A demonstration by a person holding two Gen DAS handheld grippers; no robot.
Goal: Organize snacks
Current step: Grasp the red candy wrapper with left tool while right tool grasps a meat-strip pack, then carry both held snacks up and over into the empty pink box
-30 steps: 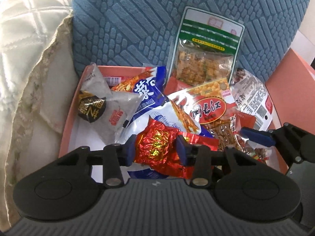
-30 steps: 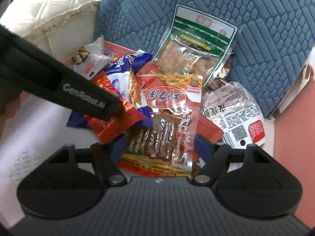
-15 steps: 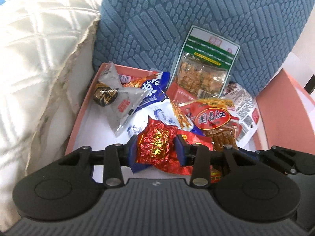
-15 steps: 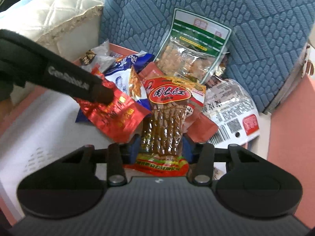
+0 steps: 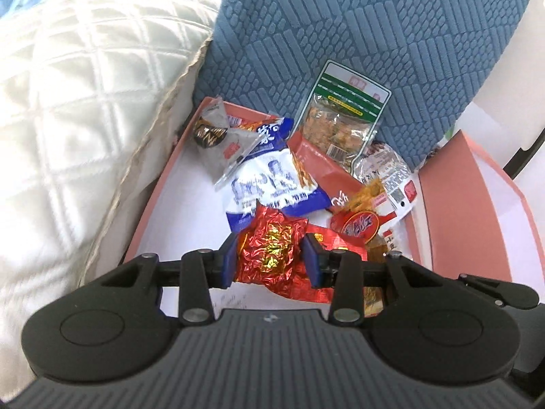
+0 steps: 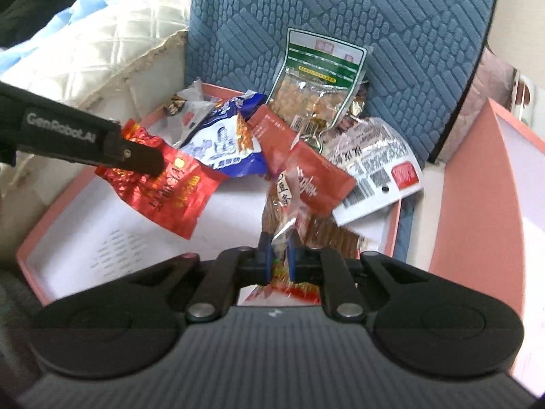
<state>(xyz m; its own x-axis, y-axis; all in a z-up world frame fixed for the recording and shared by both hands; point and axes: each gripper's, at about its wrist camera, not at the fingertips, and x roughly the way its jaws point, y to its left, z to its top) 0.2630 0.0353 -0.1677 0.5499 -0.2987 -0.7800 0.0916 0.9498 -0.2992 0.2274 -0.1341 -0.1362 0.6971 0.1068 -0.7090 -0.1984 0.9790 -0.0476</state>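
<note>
A pink box [image 5: 146, 225] holds a heap of snack packets at its far end. My left gripper [image 5: 269, 259] is shut on a crinkled red foil packet [image 5: 272, 252] and holds it above the box's white floor. The right wrist view shows the same packet [image 6: 163, 187] hanging from the left fingers [image 6: 136, 153]. My right gripper [image 6: 280, 262] is shut on a clear packet of brown strips [image 6: 282, 211]. Its jaws are pinched close on the packet's lower edge, and the packet stands crumpled and lifted. That packet's red label [image 5: 357, 225] also appears in the left wrist view.
Against a blue cushion [image 5: 374, 34] leans a green-topped packet [image 5: 344, 119]. A blue-and-white packet [image 5: 269, 184], a grey packet [image 5: 221, 136], a red sachet [image 6: 306, 173] and a white barcoded packet [image 6: 374, 170] lie in the box. A cream quilted pillow [image 5: 85, 102] is left, the pink lid [image 6: 477, 187] right.
The right gripper went from wide open to shut on the strip packet and lifted it. Both grippers drew back and up with their packets, and the heap looks smaller.
</note>
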